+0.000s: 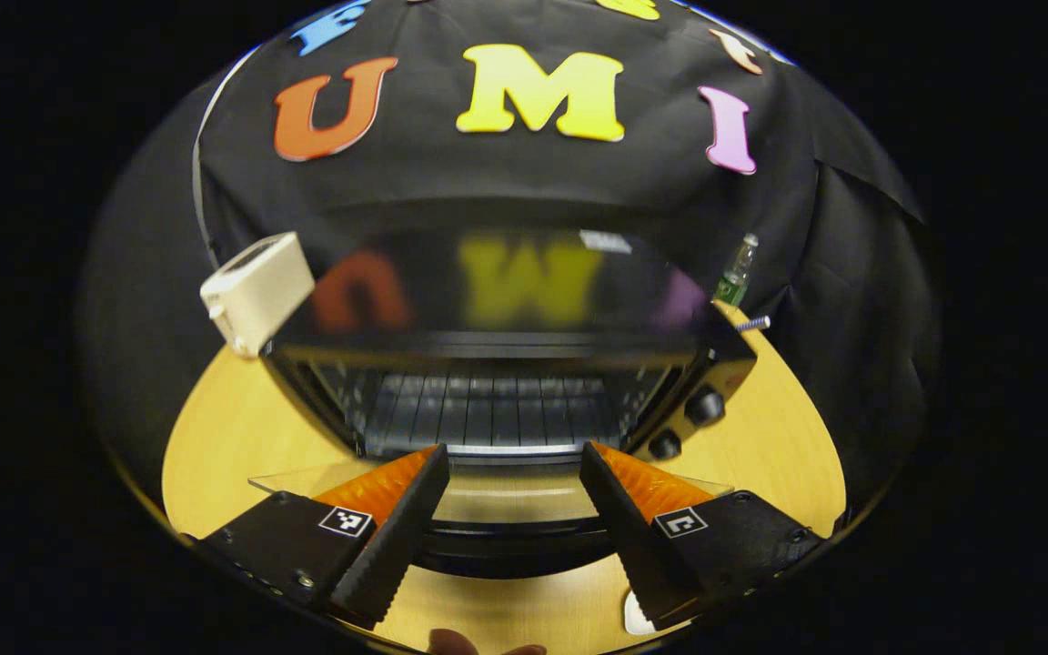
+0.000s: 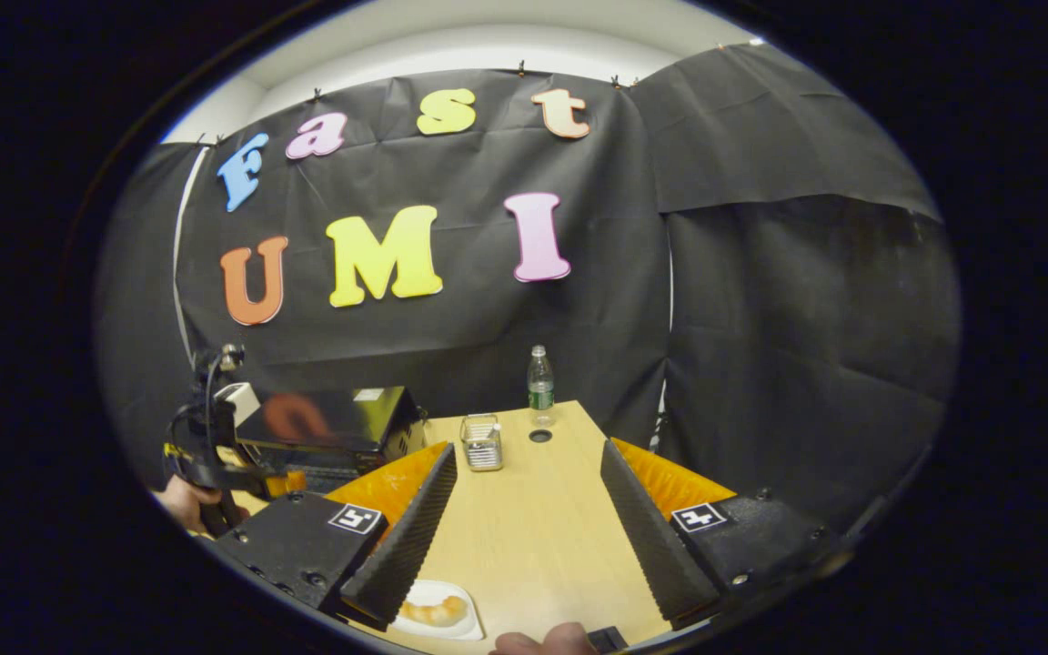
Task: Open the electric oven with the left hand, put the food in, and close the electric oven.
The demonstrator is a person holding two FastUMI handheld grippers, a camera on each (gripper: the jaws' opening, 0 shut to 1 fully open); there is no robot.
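Wooden and pale yellow, the table [image 2: 533, 537] carries all the things of this scene. In the left gripper view the electric oven [image 1: 506, 364] stands straight ahead, with its glass door [image 1: 488, 496] lowered flat toward the camera, so the wire rack [image 1: 488, 414] inside is visible. Two dark knobs [image 1: 688, 423] sit on the panel at the right side of the opening. The left gripper [image 1: 510, 459] has its fingers spread wide, with nothing between them, and its tips are just over the lowered door. A white toaster [image 1: 256, 291] is at the left behind the oven, and a bottle [image 1: 738, 271] stands behind its right corner.

In the right gripper view the right gripper [image 2: 529, 459] is also wide apart and holds nothing, above the bare table. Near its left finger, at the bottom edge, a small white plate [image 2: 469, 626] lies on the table with the food [image 2: 433, 610] on it, a pale orange piece. The food is well apart from the oven, which stands at the left of this view. Beside the oven the other gripper appears, held by a hand [image 2: 180, 500]. A small metal basket [image 2: 482, 443] and the bottle stand farther back on the table.
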